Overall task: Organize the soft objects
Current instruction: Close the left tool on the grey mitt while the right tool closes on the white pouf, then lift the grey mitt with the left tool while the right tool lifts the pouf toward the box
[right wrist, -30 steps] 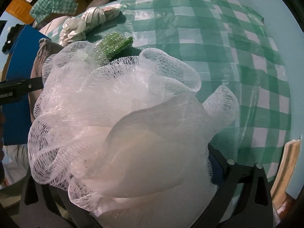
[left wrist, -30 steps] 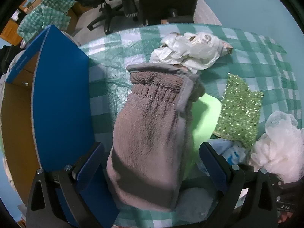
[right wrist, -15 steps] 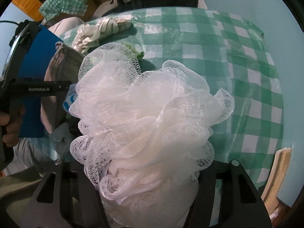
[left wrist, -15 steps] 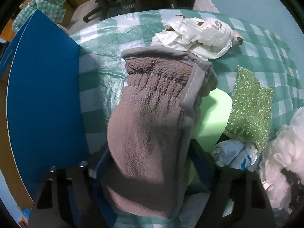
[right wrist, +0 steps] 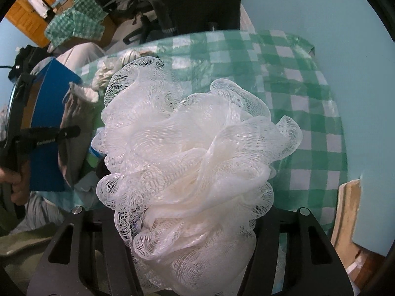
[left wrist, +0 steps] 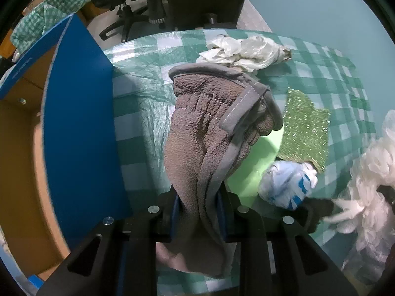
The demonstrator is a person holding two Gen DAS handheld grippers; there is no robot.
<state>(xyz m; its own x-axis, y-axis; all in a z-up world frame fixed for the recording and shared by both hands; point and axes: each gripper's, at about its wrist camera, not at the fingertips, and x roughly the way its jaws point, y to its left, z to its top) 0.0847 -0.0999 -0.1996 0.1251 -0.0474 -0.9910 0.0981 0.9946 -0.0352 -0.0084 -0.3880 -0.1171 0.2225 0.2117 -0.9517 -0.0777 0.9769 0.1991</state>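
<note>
A grey-brown fleece mitt (left wrist: 209, 133) lies on the green checked tablecloth (left wrist: 148, 128), cuff pointing away. My left gripper (left wrist: 198, 212) points straight down over it, jaws closing, blue pads pressing the mitt's lower end and bunching the fabric. The white mesh bath pouf (right wrist: 192, 153) fills the right wrist view. My right gripper (right wrist: 192, 222) is shut on its lower part and holds it above the table. The pouf (left wrist: 370, 172) also shows at the right edge of the left wrist view.
A cardboard box with a blue flap (left wrist: 79, 123) stands open just left of the mitt. Crumpled white plastic (left wrist: 244, 49), a glittery green cloth (left wrist: 306, 128), a pale green sponge (left wrist: 256, 162) and a blue-white wad (left wrist: 286, 185) lie nearby. An office chair (left wrist: 138, 12) stands behind the table.
The left jaws went from wide open to pinching the mitt. The right jaws closed on the pouf and lifted it off the table.
</note>
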